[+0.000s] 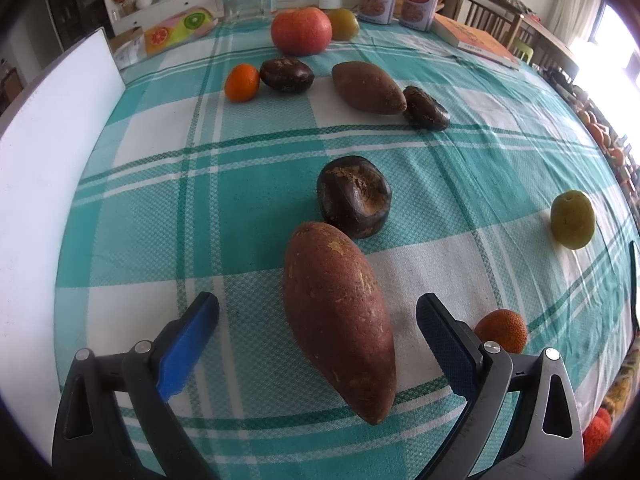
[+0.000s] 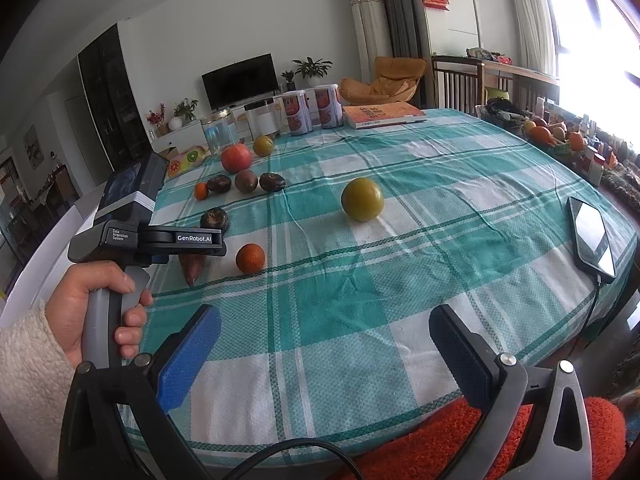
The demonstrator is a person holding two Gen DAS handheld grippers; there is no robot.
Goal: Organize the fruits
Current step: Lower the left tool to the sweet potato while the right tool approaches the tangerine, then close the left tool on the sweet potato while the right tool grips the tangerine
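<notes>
My left gripper hangs low over the counter, which is covered in a teal-and-white checked cloth; its jaws stand wide, one blue pad on each side of a long reddish-brown sweet potato that lies flat on the cloth. I cannot tell whether either pad touches its skin. Just beyond the potato's far end sits a dark brown, dented round fruit, touching it or nearly so. A small orange mandarin lies just beside the right-hand pad. Off to the right, well apart, rests a yellow-green round fruit. Farther back lie a second sweet potato with a dark fruit against its tip, another dark fruit touching a little orange, and behind them a big red-orange round fruit.

My right gripper hovers over bare cloth near the counter's front edge, jaws wide and holding nothing. From this side I see my left hand on the grey handle, in a cream fleece sleeve. A black phone lies by the right edge of the counter.
</notes>
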